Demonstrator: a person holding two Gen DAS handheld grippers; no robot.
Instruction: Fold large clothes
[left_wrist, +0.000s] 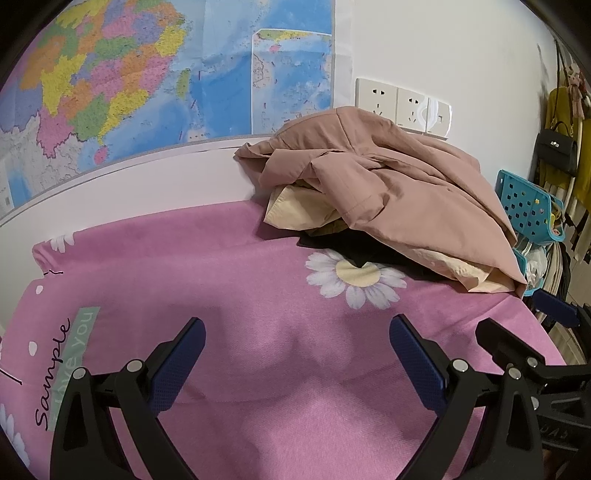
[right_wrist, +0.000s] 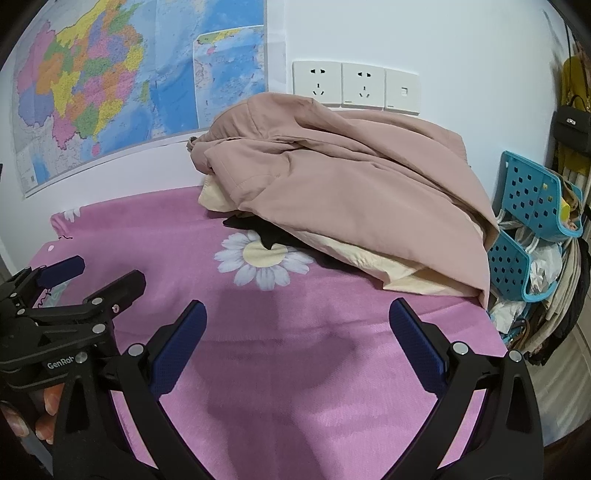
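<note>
Left wrist view: left gripper (left_wrist: 297, 326) fingers spread wide, nothing between them, over the pink daisy-print sheet (left_wrist: 229, 280). One pile of clothes at the back right of the sheet against the wall: one dusty-pink coat (left_wrist: 388, 184) on top, crumpled, with cream lining (left_wrist: 291, 212) showing at its edges, one black garment (left_wrist: 354, 247) poking out underneath. Pile sits well apart from the gripper, partly covering one large daisy (left_wrist: 354, 278). Right gripper (left_wrist: 524, 325) enters at the right edge, fingers apart, holding nothing. One map (left_wrist: 147, 77) on the wall, one strip of three wall plates (left_wrist: 402, 105) behind the coat. Two teal perforated baskets (left_wrist: 528, 208) stacked beside the sheet's right edge, one black handbag (left_wrist: 556, 147) hanging further right.

Right wrist view: right gripper (right_wrist: 297, 308) fingers spread wide, empty, above bare sheet (right_wrist: 332, 350). Same single pile ahead, a bit right: pink coat (right_wrist: 351, 184) over the cream lining (right_wrist: 399, 266) and the black garment (right_wrist: 258, 229). Left gripper (right_wrist: 92, 269) at the left edge, jaws apart, empty; fingers (right_wrist: 46, 410) of the person's hand visible at its handle. Map (right_wrist: 110, 85), three wall plates (right_wrist: 354, 85), two teal baskets (right_wrist: 532, 218), handbag (right_wrist: 570, 122) all visible.
</note>
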